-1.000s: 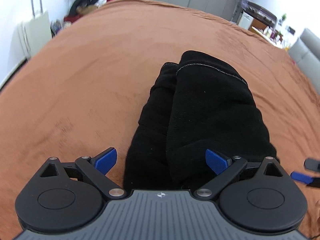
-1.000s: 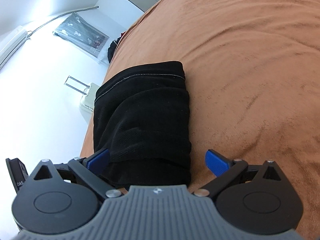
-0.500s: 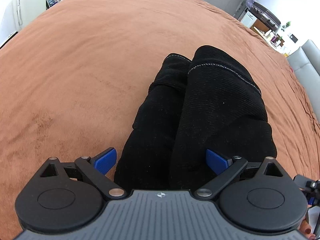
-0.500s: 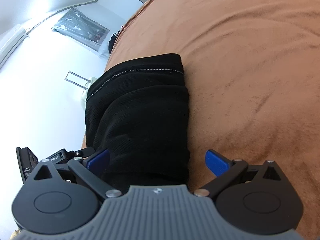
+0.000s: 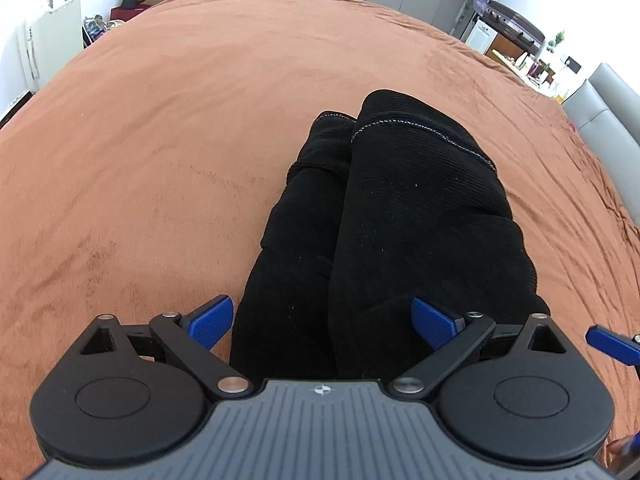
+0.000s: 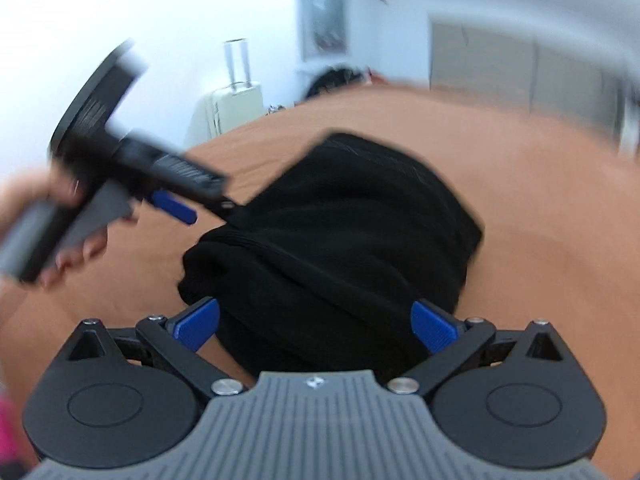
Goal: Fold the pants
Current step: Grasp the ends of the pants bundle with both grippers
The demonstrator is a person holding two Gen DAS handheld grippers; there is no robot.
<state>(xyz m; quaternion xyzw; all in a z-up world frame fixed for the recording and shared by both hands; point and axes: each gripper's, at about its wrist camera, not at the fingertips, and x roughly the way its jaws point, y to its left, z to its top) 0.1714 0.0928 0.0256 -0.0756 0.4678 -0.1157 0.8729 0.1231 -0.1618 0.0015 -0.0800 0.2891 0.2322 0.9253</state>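
My left gripper (image 5: 322,318) and right gripper (image 6: 315,321) both gape empty over the pants (image 5: 384,232) — folded, lying toward twelve o'clock on the bed (image 5: 180,128) — so (I judge) only tidying remains.

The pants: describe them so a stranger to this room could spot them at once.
A big bed under a rust-brown blanket fills the room. Near its middle lie the pants, a black ribbed bundle already folded into a thick stack, with a pale stitched hem along the far edge. They are the only dark thing and the only garment on the blanket, just ahead of the open left gripper and open right gripper.
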